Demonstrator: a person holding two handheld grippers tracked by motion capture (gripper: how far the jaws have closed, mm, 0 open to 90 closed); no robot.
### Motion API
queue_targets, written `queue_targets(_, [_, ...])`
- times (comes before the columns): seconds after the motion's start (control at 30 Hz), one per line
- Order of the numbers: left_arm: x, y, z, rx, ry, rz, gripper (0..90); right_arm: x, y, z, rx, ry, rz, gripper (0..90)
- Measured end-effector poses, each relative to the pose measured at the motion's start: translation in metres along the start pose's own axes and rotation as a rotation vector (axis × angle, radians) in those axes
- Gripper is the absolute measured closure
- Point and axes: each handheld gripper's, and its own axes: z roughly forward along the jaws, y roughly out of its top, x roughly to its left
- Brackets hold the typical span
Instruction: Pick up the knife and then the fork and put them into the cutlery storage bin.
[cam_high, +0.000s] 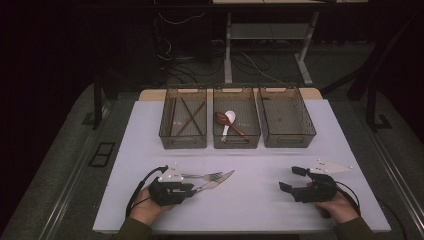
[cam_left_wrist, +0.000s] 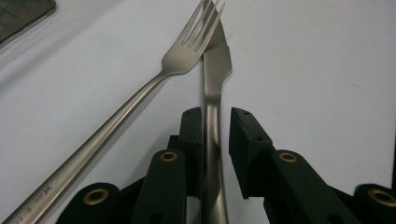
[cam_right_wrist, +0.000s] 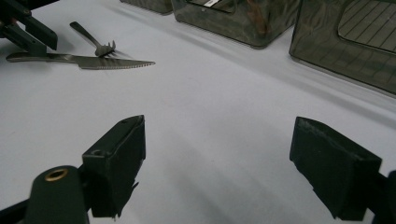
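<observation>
A steel knife (cam_high: 217, 181) (cam_left_wrist: 217, 60) and a steel fork (cam_high: 202, 176) (cam_left_wrist: 140, 93) lie side by side on the white table, tips close together. My left gripper (cam_high: 192, 189) (cam_left_wrist: 216, 116) is low at the front left, its jaws on either side of the knife's handle. The left jaw touches the handle and a thin gap shows at the right jaw, so it is open. My right gripper (cam_high: 290, 179) (cam_right_wrist: 219, 135) stands wide open at the front right with bare table between its fingers. From there the knife (cam_right_wrist: 93, 60), the fork (cam_right_wrist: 93, 39) and the left gripper (cam_right_wrist: 23, 28) show far off.
Three wire baskets stand in a row at the back of the table (cam_high: 250, 205). The left basket (cam_high: 183, 145) holds brown chopsticks (cam_high: 187, 117). In the middle basket (cam_high: 236, 145) lie a white spoon (cam_high: 229, 120) and a brown spoon (cam_high: 222, 119). The right basket (cam_high: 287, 142) holds nothing.
</observation>
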Motion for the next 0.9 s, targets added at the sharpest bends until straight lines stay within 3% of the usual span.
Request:
queue_targets(0.47, [-0.001,-0.001,0.009,0.016,0.011,0.009,74.1,0.001,0.000,0.001,0.004,0.001,0.002,18.0])
queue_targets(0.7, [-0.005,0.001,0.010,0.040,0.027,0.039,76.8,0.000,0.000,0.000,0.004,0.001,-0.001,18.0])
queue_targets(0.9, [-0.004,0.003,0.010,0.051,0.014,0.037,79.3,0.001,0.000,0.002,0.011,0.008,-0.010,18.0])
